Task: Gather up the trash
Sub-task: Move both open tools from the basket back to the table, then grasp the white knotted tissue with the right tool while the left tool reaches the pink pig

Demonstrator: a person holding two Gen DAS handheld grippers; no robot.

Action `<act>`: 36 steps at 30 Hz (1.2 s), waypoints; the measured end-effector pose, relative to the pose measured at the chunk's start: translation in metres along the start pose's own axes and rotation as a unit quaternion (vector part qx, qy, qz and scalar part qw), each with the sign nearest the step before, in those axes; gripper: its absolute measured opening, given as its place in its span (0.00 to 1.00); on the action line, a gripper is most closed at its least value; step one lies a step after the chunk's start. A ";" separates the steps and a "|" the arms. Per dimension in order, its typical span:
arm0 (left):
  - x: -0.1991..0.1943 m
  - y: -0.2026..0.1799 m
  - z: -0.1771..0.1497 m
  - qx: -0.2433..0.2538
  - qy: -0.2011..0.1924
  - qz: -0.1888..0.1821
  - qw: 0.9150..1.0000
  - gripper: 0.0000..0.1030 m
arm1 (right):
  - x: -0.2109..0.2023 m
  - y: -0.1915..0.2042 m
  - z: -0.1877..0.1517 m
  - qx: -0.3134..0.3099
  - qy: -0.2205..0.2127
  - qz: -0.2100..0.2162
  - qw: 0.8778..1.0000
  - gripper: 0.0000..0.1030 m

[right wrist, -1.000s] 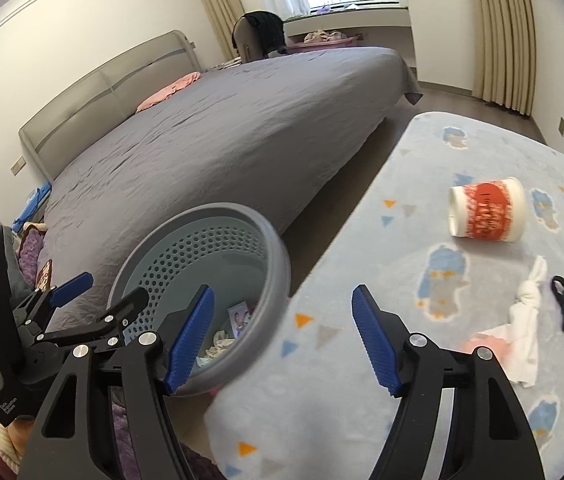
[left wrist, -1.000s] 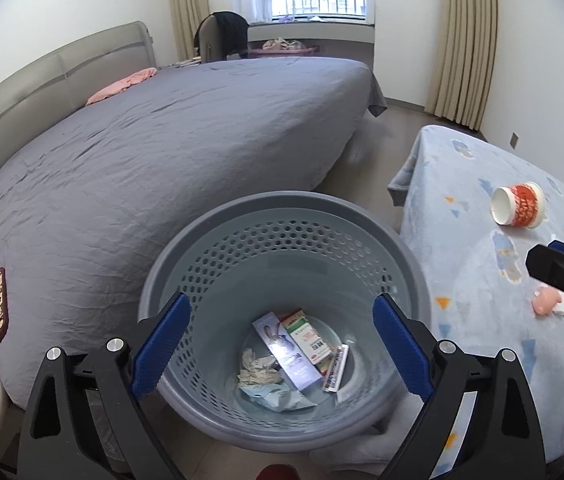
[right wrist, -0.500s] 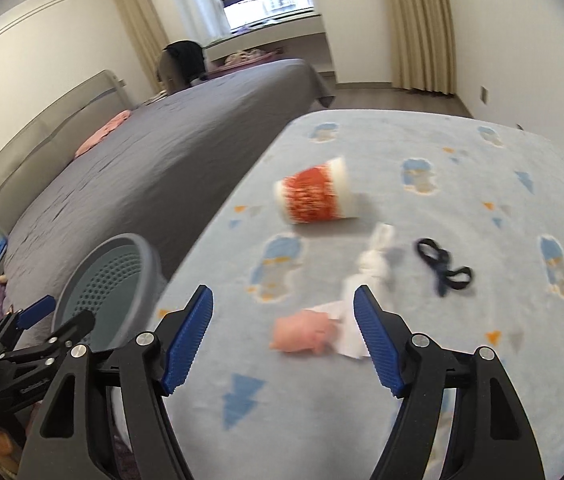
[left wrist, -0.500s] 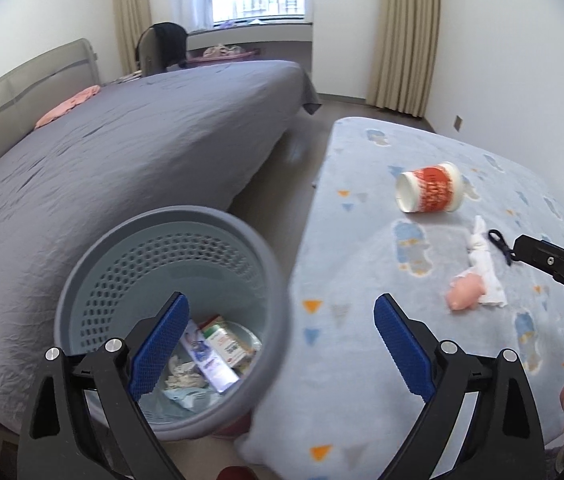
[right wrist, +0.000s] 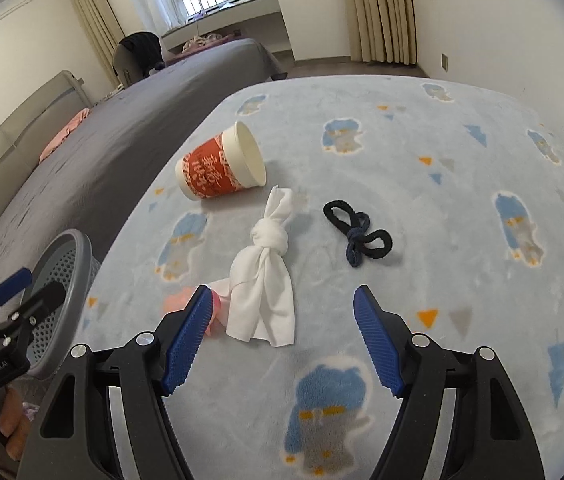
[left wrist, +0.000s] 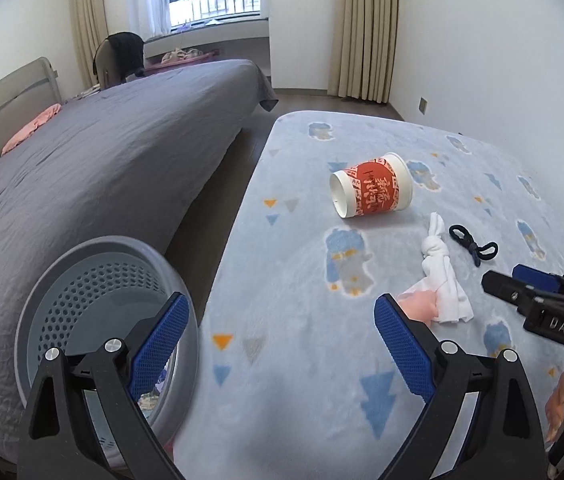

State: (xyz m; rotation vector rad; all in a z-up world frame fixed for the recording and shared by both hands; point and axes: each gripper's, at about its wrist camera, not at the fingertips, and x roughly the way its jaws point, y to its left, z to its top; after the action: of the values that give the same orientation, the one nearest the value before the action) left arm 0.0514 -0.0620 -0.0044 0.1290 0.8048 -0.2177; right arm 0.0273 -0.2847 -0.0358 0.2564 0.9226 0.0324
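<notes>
A red and white paper cup (left wrist: pixel 372 191) (right wrist: pixel 219 168) lies on its side on the blue patterned blanket (left wrist: pixel 302 360) (right wrist: pixel 462 184). A knotted white tissue (left wrist: pixel 444 272) (right wrist: pixel 263 276) lies near it, with a pink crumpled thing (left wrist: pixel 418 306) (right wrist: pixel 177 302) at its end and a black hair tie (left wrist: pixel 474 244) (right wrist: pixel 358 236) beside it. My right gripper (right wrist: pixel 282 336) is open and empty, just in front of the tissue. My left gripper (left wrist: pixel 282 344) is open and empty, between the grey perforated bin (left wrist: pixel 81 304) (right wrist: pixel 61 264) and the tissue.
The bin stands on the floor at the blanket's left edge and holds some trash. A large bed with a grey cover (left wrist: pixel 101 168) lies to the left, with a pink cloth (left wrist: pixel 31 128) on it. Curtains (left wrist: pixel 366 28) and a window are at the back.
Both grippers have swung right, away from the bin and over the blanket. The cup, tissue and hair tie are now nearer and central. Both grippers stay open.
</notes>
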 end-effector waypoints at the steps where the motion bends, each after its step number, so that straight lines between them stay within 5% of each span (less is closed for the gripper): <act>1: 0.003 -0.001 0.003 0.002 -0.001 0.001 1.000 0.89 | 0.003 0.003 0.001 -0.003 0.002 0.000 1.000 0.68; 21: 0.031 -0.003 -0.004 0.027 0.005 0.018 0.999 0.90 | 0.066 0.013 0.013 -0.003 0.036 -0.029 0.999 0.67; 27: 0.034 -0.005 -0.007 0.022 0.016 0.000 1.000 0.90 | 0.071 0.020 0.012 -0.020 0.037 -0.047 0.998 0.57; 33: 0.036 -0.006 -0.010 0.017 0.023 -0.008 1.000 0.90 | 0.067 0.024 0.011 -0.030 0.031 -0.050 0.998 0.20; 36: 0.036 -0.007 -0.012 0.017 0.025 -0.010 1.000 0.90 | 0.063 0.023 0.010 -0.029 0.029 -0.045 0.998 0.14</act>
State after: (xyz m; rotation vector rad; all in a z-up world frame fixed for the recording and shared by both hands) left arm 0.0656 -0.0713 -0.0389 0.1589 0.8517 -0.2471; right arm 0.0755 -0.2554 -0.0745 0.1600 0.9888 -0.0167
